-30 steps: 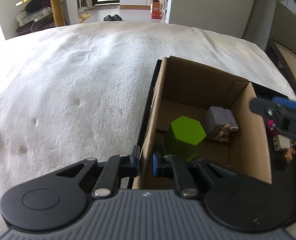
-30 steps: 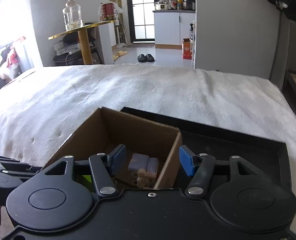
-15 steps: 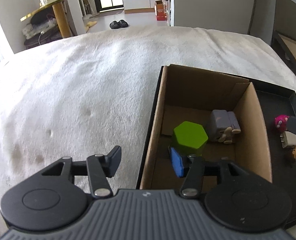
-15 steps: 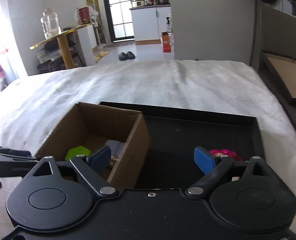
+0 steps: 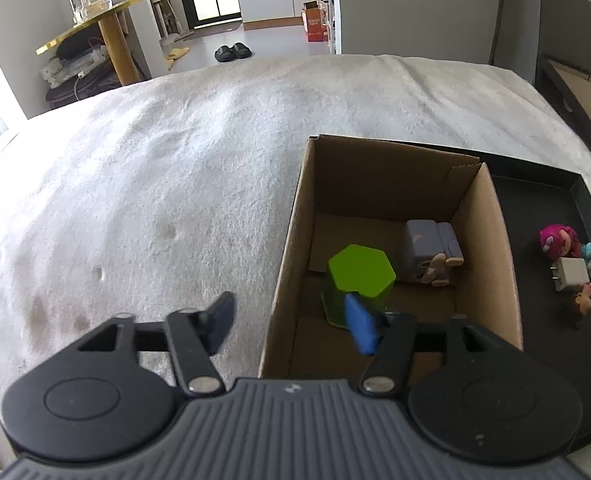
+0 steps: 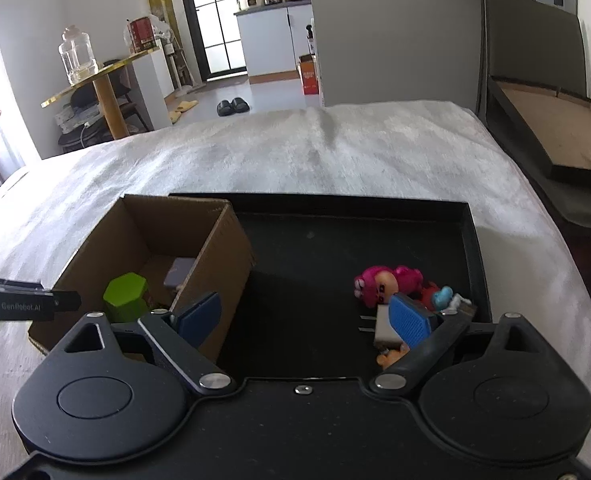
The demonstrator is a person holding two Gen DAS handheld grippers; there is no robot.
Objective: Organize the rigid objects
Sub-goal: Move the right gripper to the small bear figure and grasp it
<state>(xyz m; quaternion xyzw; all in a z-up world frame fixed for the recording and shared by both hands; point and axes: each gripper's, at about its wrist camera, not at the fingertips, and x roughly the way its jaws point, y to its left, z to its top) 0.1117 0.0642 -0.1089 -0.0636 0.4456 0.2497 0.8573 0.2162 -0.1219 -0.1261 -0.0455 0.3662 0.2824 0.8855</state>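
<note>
While the left claw (image 5: 287, 322) hangs over the near left wall of the cardboard box (image 5: 291, 256), its jaws are opening with one finger outside on the bed (image 5: 155, 184) side and the other inside, and only that wall stands between them, untouched by either pad. In this left wrist view the green hexagonal block (image 5: 359, 280) and the grey figure (image 5: 431, 250) already lie inside the box, while the loose things sit to the right of the box on the black tray (image 5: 543, 208): a pink toy (image 5: 557, 238) and, nearer the camera, a white plug (image 5: 573, 274). In the right wrist view the right claw (image 6: 303, 314) hovers over the tray just right of the box, its jaws opening and nothing between them. The plug (image 6: 383, 326) lies right of the box and right of the claw's centre, partly behind the right finger, its prongs pointing toward the box; the pink toy (image 6: 387, 282) lies just beyond it. The right claw is plainly the nearer one, so the next pick probably calls for a small shift away from the box to bracket the plug.
</note>
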